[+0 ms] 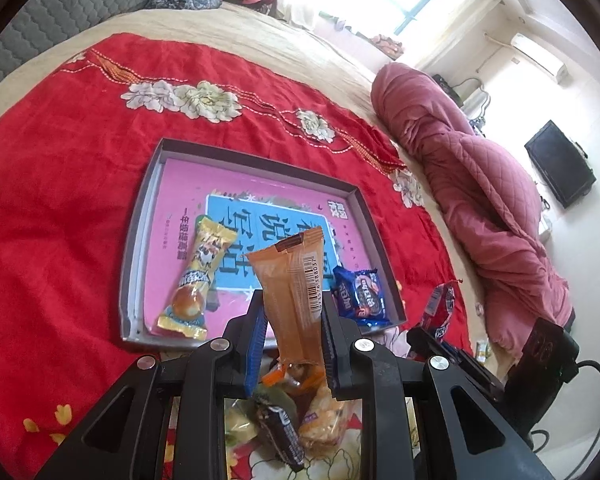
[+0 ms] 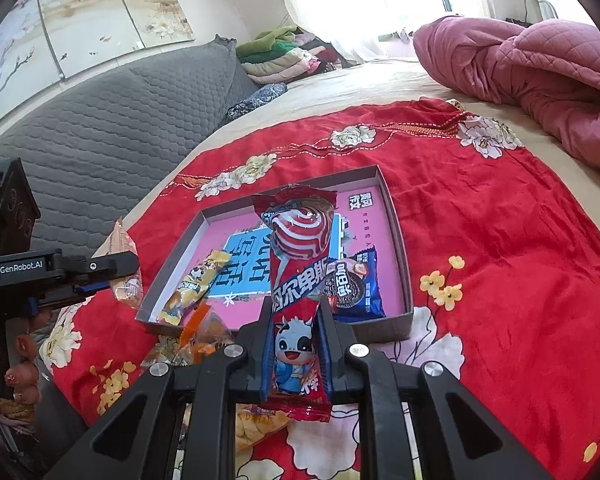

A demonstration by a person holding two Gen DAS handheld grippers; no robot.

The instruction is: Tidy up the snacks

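My left gripper [image 1: 294, 304] is shut on an orange snack packet [image 1: 296, 292], held upright just before the near edge of a shallow grey box [image 1: 156, 168] with a pink lining. A yellow packet [image 1: 196, 280] and a blue cookie packet [image 1: 362, 294] lie inside the box. My right gripper [image 2: 296, 308] is shut on a long red lollipop packet [image 2: 300, 260], also at the box's [image 2: 400, 240] near edge. Seen from the right wrist, the left gripper [image 2: 112, 268] with its orange packet [image 2: 126, 264] is off to the left. Loose snacks [image 1: 292, 412] lie under the left gripper.
The box rests on a red flowered cloth [image 1: 60, 160] spread over a beige bed. A bunched pink quilt [image 2: 540, 72] lies on the bed's right side, and a grey padded headboard [image 2: 100, 128] runs along the left. Fingers of a hand [image 2: 20, 360] show at the left edge.
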